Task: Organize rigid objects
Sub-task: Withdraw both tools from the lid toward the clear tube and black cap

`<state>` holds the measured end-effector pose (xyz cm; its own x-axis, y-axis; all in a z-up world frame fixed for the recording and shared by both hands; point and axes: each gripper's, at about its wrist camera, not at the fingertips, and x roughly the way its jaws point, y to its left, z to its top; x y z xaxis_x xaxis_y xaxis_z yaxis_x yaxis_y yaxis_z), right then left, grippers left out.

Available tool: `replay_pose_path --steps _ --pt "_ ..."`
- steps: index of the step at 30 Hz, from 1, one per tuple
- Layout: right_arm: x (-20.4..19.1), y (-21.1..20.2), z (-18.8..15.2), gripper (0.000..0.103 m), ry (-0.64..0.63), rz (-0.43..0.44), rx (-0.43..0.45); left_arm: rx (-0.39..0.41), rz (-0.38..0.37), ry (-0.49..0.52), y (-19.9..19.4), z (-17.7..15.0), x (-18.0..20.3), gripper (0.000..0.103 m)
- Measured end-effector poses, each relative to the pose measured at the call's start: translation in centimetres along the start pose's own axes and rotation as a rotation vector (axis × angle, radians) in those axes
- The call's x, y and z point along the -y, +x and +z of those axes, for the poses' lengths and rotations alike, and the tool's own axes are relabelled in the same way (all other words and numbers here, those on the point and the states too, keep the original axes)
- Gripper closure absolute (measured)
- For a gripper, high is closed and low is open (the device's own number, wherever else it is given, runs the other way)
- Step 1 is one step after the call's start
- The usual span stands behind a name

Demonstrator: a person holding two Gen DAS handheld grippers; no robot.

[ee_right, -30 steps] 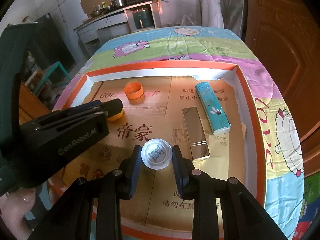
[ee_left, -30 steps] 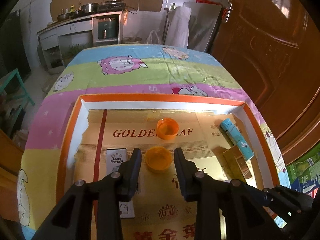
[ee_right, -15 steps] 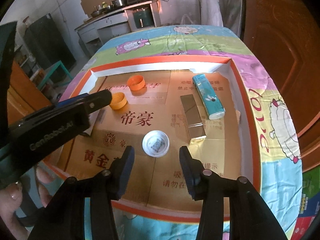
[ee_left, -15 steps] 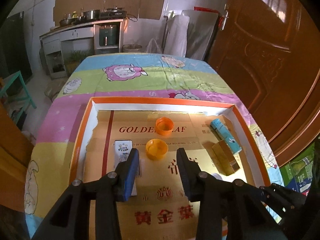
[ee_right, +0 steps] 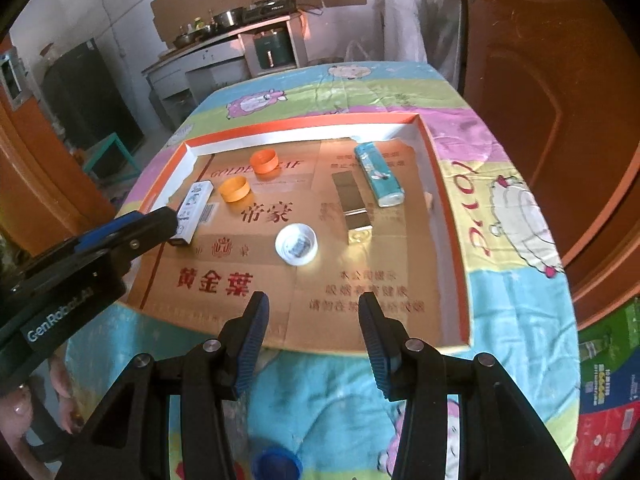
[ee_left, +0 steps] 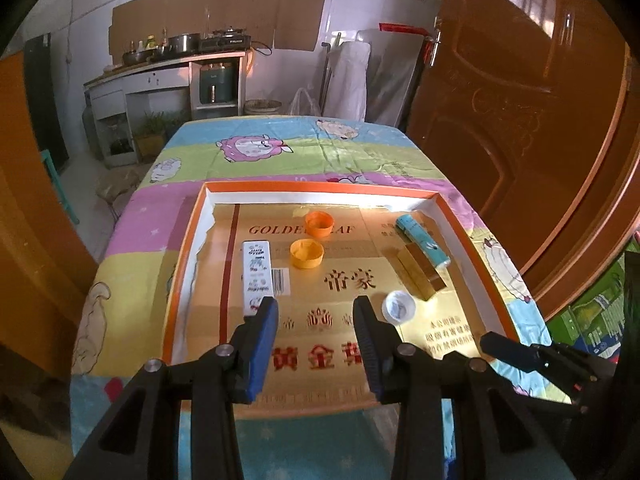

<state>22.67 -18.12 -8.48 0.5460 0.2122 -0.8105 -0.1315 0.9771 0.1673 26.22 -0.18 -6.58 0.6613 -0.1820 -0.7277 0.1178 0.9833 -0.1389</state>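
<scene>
Jaws on both my left gripper (ee_left: 316, 314) and right gripper (ee_right: 314, 310) gape empty; the white cap (ee_right: 296, 243) sits in the tray (ee_right: 452, 216); I'd descend squarely, straddling it

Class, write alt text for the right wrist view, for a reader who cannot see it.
The open right gripper hovers empty at the near edge of an orange-rimmed cardboard tray on a cartoon-sheep tablecloth. In the tray lie a white cap, two orange caps, a gold box, a teal lighter and a white lighter. The left gripper reaches in from the left.
</scene>
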Motion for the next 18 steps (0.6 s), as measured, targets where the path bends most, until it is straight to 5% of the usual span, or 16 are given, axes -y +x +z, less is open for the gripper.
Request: replay_pose_path --steps 18 --pt "-0.2 -5.3 -6.2 0.055 -0.041 -0.011 0.047 -0.031 -0.05 0.028 -3.5 -5.3 1.8 0.064"
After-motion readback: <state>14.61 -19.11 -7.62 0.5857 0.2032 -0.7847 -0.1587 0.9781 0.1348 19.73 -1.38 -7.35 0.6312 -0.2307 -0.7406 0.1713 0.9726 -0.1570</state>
